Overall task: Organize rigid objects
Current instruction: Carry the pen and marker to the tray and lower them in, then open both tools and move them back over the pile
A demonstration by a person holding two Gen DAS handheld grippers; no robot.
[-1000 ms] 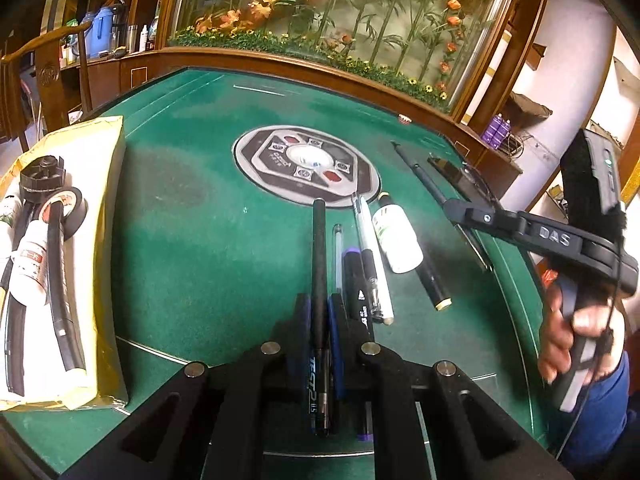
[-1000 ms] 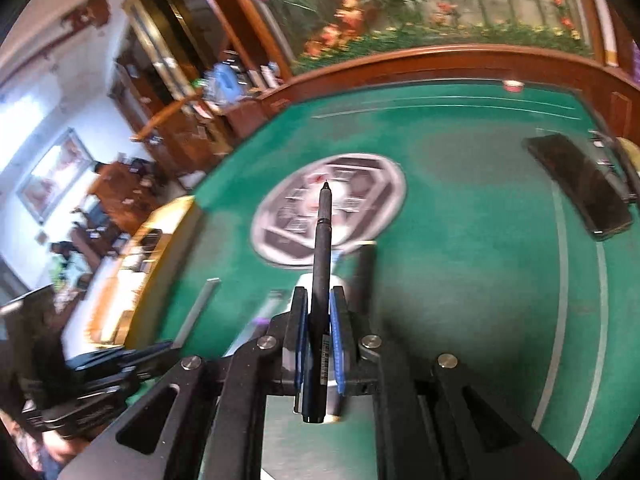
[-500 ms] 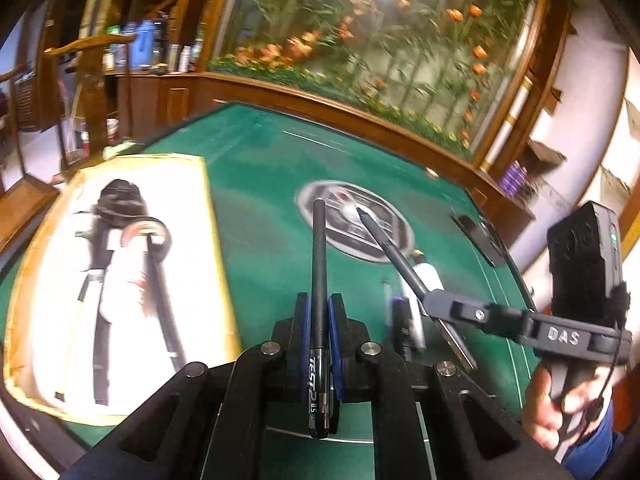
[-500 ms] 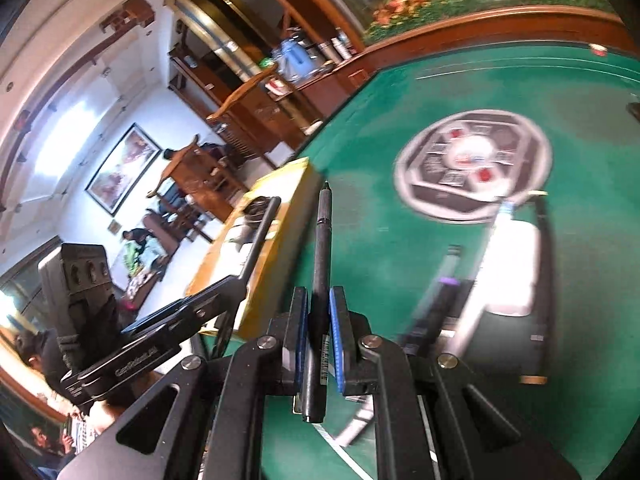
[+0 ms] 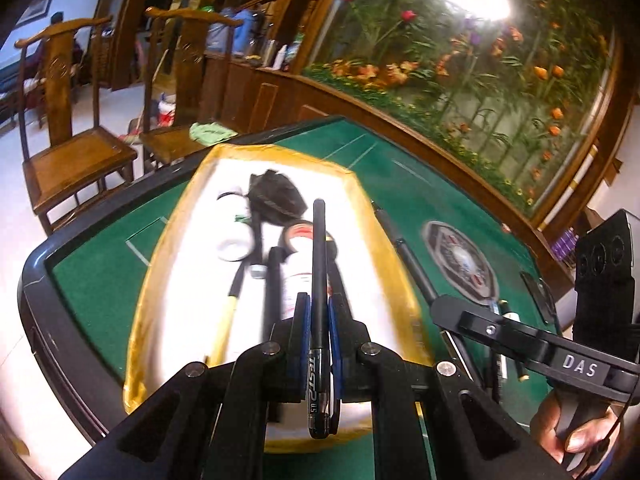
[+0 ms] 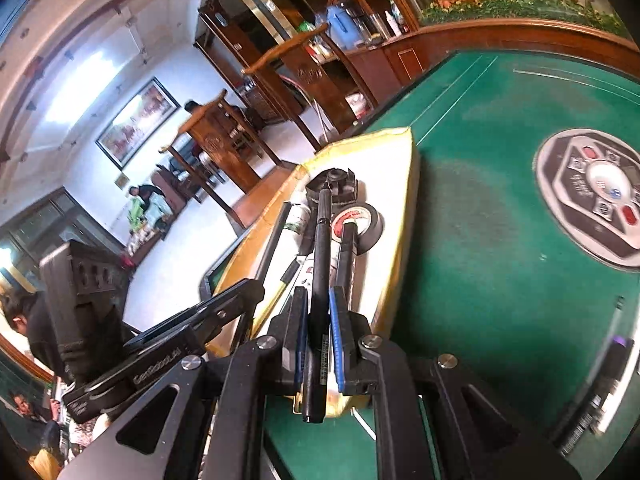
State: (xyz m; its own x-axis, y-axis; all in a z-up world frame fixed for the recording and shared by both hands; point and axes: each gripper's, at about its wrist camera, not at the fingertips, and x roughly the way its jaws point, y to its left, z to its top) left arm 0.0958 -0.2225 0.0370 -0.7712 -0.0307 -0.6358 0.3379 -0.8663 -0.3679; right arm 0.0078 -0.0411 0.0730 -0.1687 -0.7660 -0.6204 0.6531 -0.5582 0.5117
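Both claws have swung off the loose pens on the green counter and now hang over the yellow-edged tray at its left end. A second ago the left claw sat low among the pens; half a second ago it was partway across. Judgement: pick-up is done and the drop into the tray is the step in hand.

Left claw: blue pads clamped on a black pen. The pen runs straight along the claw's fingers, long axis pointing away from the holder, tip over the tape roll and white bottle already lying in the tray. Printed end sticks out behind the pads.

Right claw: closed on a second black pen, also in line with its fingers, tip aimed toward the black round part at the tray's far end.

Both pens lie roughly parallel to the pens and bottles in the tray, so little turning looks needed before release. A few pens are left on the counter, at the right.
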